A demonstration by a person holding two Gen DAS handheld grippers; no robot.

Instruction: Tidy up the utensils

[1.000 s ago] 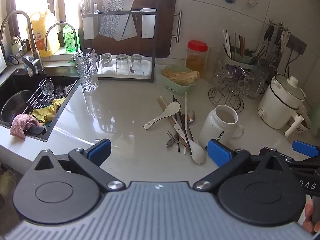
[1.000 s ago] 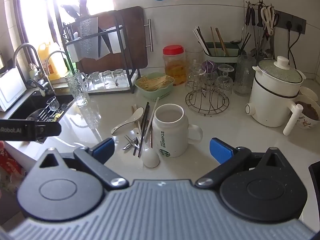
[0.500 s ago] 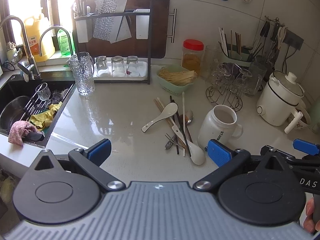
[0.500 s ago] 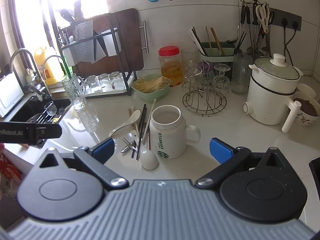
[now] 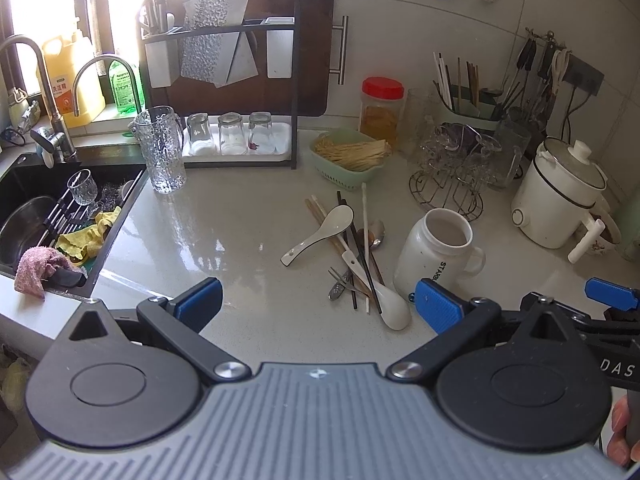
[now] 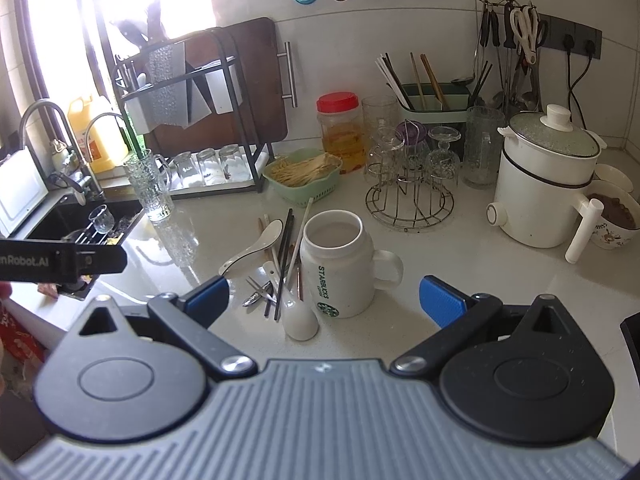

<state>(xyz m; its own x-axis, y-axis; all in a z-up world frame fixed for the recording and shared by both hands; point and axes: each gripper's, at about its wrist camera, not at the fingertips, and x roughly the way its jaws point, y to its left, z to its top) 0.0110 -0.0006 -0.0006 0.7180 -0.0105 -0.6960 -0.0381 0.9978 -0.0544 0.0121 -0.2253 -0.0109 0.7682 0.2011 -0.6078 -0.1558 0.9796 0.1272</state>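
1. Two claws hover above the pale glossy stone bench (image 5: 224, 232): the left claw (image 5: 318, 304) and the right claw (image 6: 324, 300), each with its blue-padded fingers spread wide and holding nothing.
2. A loose heap of utensils (image 5: 356, 256) lies on the bench just left of a white ceramic mug with green lettering (image 6: 340, 268), which stands upright with its handle to the right.
3. In the heap, a white ceramic soup spoon (image 5: 320, 232) lies with its bowl toward the back wall, and a second white ceramic spoon (image 6: 298, 316) lies with its bowl nearest the claws, almost touching the mug's foot.
4. Black chopsticks (image 5: 358, 248), wooden chopsticks (image 5: 320, 216), a long white stick (image 5: 365, 224), a small metal fork (image 5: 342, 280) and a metal spoon (image 5: 376, 234) lie crossed among them.
5. Behind the heap sits a pale green plastic basket of thin wooden sticks (image 6: 304, 174).
6. A green utensil holder with upright chopsticks (image 6: 434, 100) stands against the tiled wall, behind a wire rack of upturned glasses (image 6: 408, 184).
7. At far left is a black sink (image 5: 48, 208) holding cloths and a glass.
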